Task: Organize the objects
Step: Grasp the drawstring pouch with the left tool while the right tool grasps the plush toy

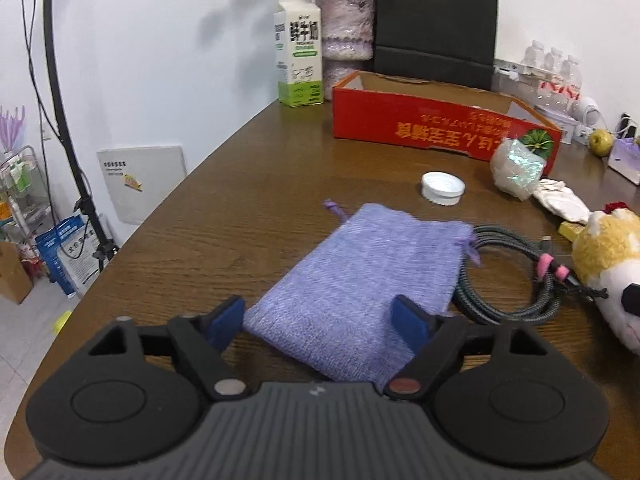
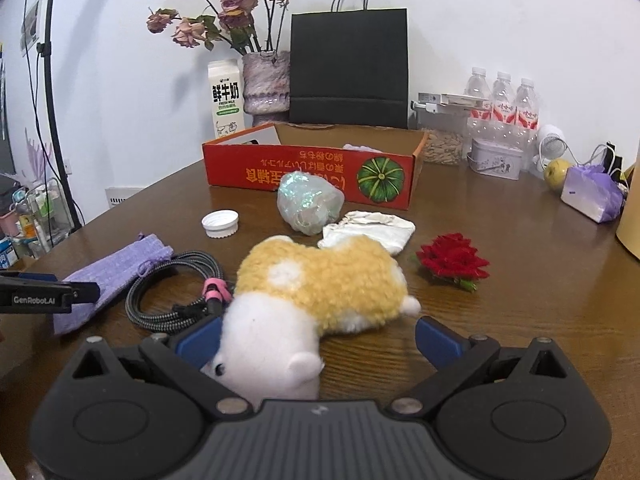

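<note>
In the left wrist view, the left gripper [image 1: 320, 320] stands with its blue-padded jaws spread wide over the near end of a purple pouch [image 1: 352, 280], a flat woven drawstring bag lying on the brown wooden table [image 1: 224, 216]; the pouch lies between the pads, but they do not press on it. Just to the right of the pouch, touching its edge, lies a coiled braided cable [image 1: 516, 280] bound with a pink tie, and beyond that the yellow and white plush toy [image 1: 608, 256] at the frame's right edge. Farther off sit a white bottle cap [image 1: 443, 188], a shiny crumpled wrapper [image 1: 516, 168] with a white cloth [image 1: 560, 200] beside it, and the open red cardboard box [image 1: 420, 128], with a milk carton [image 1: 298, 52] and a black paper bag [image 1: 436, 24] behind it against the wall. In the right wrist view, the right gripper [image 2: 316, 344] is also wide open, its pads on either side of the plush toy [image 2: 316, 276], whose white head lies between the jaws close against the left pad while the right pad stands clear. The cable [image 2: 172, 292] lies just left of the toy, the pouch [image 2: 112, 272] farther left with the other gripper's finger over it. Beyond lie the cap [image 2: 220, 223], the wrapper [image 2: 308, 204], the cloth [image 2: 372, 228], a red rose [image 2: 452, 260] and the red box [image 2: 312, 172].
</note>
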### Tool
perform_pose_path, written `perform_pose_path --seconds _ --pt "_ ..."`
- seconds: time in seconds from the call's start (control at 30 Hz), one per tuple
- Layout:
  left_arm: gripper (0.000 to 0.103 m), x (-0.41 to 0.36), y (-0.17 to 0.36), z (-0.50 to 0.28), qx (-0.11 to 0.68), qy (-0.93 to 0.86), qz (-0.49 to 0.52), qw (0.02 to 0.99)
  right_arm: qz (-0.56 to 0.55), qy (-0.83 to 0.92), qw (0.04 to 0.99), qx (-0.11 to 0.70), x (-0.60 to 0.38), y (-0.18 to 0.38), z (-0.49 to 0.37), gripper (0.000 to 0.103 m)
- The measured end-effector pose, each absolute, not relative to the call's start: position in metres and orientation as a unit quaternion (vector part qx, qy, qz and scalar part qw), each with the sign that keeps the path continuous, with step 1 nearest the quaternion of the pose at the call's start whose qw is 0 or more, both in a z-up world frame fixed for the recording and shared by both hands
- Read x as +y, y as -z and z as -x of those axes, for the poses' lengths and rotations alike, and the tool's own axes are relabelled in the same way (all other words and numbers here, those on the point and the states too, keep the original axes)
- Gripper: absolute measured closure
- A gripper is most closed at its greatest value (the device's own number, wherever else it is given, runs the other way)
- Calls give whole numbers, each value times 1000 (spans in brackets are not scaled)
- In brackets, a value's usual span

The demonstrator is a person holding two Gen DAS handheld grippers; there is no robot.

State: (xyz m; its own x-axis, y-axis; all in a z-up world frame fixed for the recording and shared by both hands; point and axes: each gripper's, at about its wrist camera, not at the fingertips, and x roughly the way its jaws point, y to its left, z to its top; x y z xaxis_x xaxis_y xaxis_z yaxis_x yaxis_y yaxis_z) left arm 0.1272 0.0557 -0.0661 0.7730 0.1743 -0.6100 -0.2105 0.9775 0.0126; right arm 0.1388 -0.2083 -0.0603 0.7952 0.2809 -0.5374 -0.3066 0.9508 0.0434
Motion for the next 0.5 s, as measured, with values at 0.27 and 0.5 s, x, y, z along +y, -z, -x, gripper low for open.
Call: perform_pose_path --seconds 0.27,0.5 --pt "0 52 62 -138 328 -50 30 943 11 -163 944 288 -209 62 -144 5" --pt "0 45 64 -153 350 -3 0 937 10 -168 940 295 -200 67 -150 20"
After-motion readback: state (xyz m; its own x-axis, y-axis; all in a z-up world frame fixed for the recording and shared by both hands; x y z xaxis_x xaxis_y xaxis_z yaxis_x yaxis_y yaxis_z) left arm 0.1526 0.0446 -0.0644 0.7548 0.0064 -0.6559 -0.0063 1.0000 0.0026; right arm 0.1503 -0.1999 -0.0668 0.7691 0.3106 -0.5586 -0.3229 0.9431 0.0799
